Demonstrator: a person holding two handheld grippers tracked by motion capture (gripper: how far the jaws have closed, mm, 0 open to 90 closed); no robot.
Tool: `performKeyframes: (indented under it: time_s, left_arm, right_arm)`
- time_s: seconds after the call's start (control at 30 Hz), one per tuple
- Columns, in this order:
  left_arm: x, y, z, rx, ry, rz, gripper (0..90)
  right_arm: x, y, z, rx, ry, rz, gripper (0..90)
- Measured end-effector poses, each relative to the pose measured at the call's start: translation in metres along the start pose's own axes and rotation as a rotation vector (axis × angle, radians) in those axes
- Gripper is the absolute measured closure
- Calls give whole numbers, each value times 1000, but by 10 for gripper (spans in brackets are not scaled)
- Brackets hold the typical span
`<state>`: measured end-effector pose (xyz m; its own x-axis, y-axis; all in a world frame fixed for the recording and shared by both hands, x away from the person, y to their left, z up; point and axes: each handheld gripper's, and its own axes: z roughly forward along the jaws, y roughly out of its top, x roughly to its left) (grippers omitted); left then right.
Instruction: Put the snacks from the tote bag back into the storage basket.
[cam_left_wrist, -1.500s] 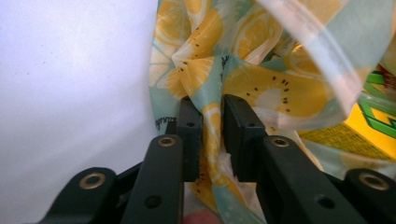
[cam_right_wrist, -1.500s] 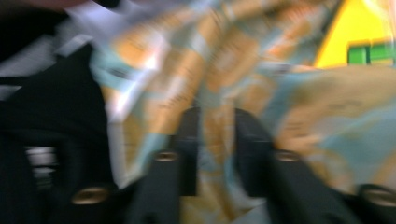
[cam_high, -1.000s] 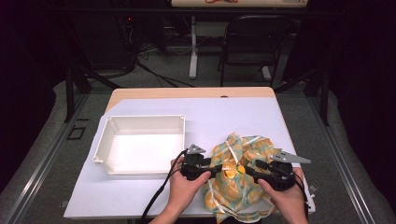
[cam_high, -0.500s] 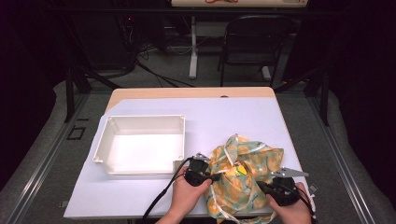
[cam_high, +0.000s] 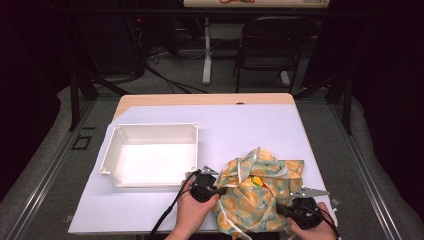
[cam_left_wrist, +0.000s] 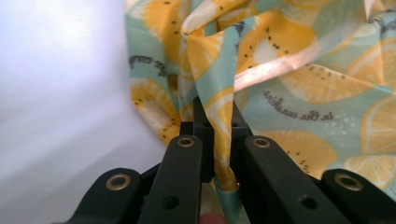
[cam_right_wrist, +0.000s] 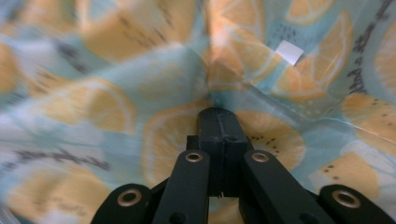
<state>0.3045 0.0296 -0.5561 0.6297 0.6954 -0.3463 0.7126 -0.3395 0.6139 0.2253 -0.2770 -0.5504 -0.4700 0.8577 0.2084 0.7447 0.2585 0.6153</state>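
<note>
Jaws of the left gripper are pinched on a fold of the lemon-print cloth; in the left gripper view a strip of the fabric runs down between the two black tips, with the pale surface bare off to one side. In the right gripper view, the right gripper has its jaws pressed together with the cloth crowded close around the tips, and I cannot tell for certain whether fabric is caught between them. A small white tag sits on the cloth beyond those tips.

From the high view, both hands come in at the near edge: the left gripper meets the left border of the cloth, and the right gripper sits at its lower right part. The cloth lies crumpled in a heap at the near right of the surface, yellow lemon slices on pale teal.

Just left of the left gripper, a shallow white tray rests on the surface, apart from the cloth. Beyond the far edge stand a dark folding chair and a tangle of cables on the floor.
</note>
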Motion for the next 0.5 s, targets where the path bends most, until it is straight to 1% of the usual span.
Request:
performKeyframes:
  time_s: [0.03, 0.07, 0.13, 0.17, 0.2, 0.23, 0.27, 0.3, 0.33, 0.37, 0.4, 0.43, 0.47, 0.5]
  left_arm:
    - [1, 0, -1, 6, 8, 6, 881]
    - [2, 0, -1, 10, 8, 2, 881]
    - [2, 0, -1, -4, 9, -16, 879]
    - [2, 0, -1, -12, 4, -17, 856]
    - [1, 0, -3, -26, -11, -19, 811]
    - [0, 0, -5, -36, -17, -9, 763]
    - [-2, 1, -8, -58, -15, -9, 722]
    - [-4, 1, -11, -73, -15, -8, 642]
    - [-5, 2, -13, -93, -8, -8, 642]
    - [-6, 4, -17, -106, -15, -7, 607]
    - [-7, 6, -20, -126, -23, -7, 579]
    - [-8, 8, -23, -136, -30, -5, 561]
    - [-9, 10, -25, -151, -32, -2, 548]
    - [-11, 13, -28, -157, -35, -1, 538]
  right_arm:
    - [-2, 0, 0, 3, 3, 10, 900]
    - [-4, 2, -1, 8, -11, 11, 900]
    - [-7, 4, -3, 10, -53, 7, 900]
    - [-9, 4, -5, 3, -73, 12, 900]
    - [-10, 3, -7, -22, -83, 8, 817]
    - [-11, 3, -11, -72, -80, 8, 726]
    - [-11, 4, -18, -131, -62, 16, 645]
    - [-8, 8, -36, -261, -27, 16, 581]
    - [-8, 8, -36, -261, -27, 16, 581]
    - [-7, 12, -45, -320, -5, 6, 562]
    - [-3, 17, -52, -369, 7, -12, 560]
    - [1, 22, -57, -396, 13, -43, 557]
    - [6, 28, -59, -424, 38, -74, 547]
    - [12, 34, -59, -422, 59, -110, 519]
